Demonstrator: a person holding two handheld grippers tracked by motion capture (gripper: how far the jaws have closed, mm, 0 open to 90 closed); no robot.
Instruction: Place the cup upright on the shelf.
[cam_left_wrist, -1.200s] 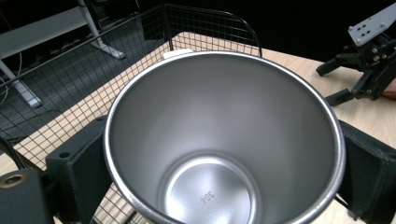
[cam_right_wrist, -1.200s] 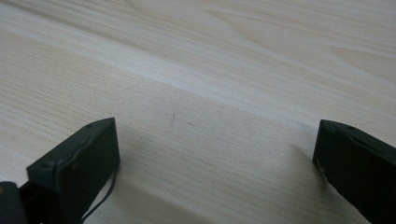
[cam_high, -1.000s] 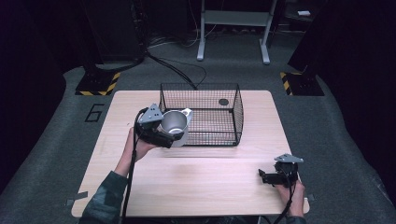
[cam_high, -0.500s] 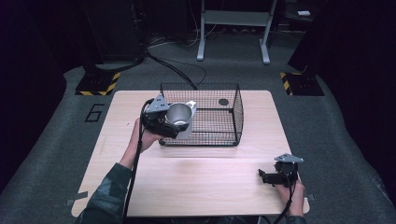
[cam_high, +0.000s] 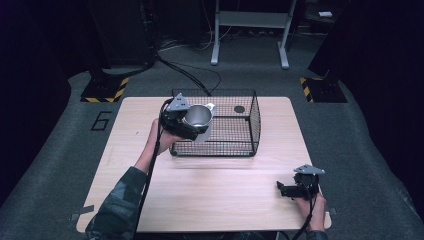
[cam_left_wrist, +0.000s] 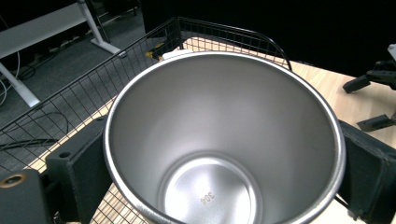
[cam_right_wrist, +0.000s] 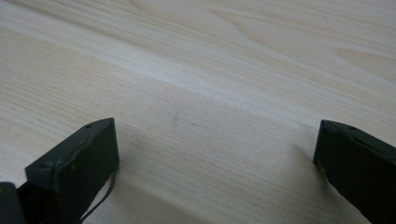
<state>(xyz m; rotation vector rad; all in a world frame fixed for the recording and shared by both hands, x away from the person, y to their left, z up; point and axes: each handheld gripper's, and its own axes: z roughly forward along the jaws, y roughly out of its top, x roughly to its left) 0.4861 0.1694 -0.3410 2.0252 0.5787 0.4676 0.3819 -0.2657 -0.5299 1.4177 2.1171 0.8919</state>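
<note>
Worktop: pale wood worktop (cam_high: 210, 200), set on grey floor in a dark room.
Count: one wire basket (cam_high: 235, 125), one steel cup (cam_high: 199, 117), two claws.
Left claw (cam_high: 192, 125): clenched on the cup, held tilted at the basket's left front corner.
Right claw (cam_high: 281, 189): released, well apart from the basket, low over bare wood.
Left gripper view: "304" is seen stamped inside the cup (cam_left_wrist: 224, 140).

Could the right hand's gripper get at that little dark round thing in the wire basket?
Probably yes: the wire basket is open-topped, and the open right gripper holds nothing. It would have to come over the wall to the dark disc.
</note>
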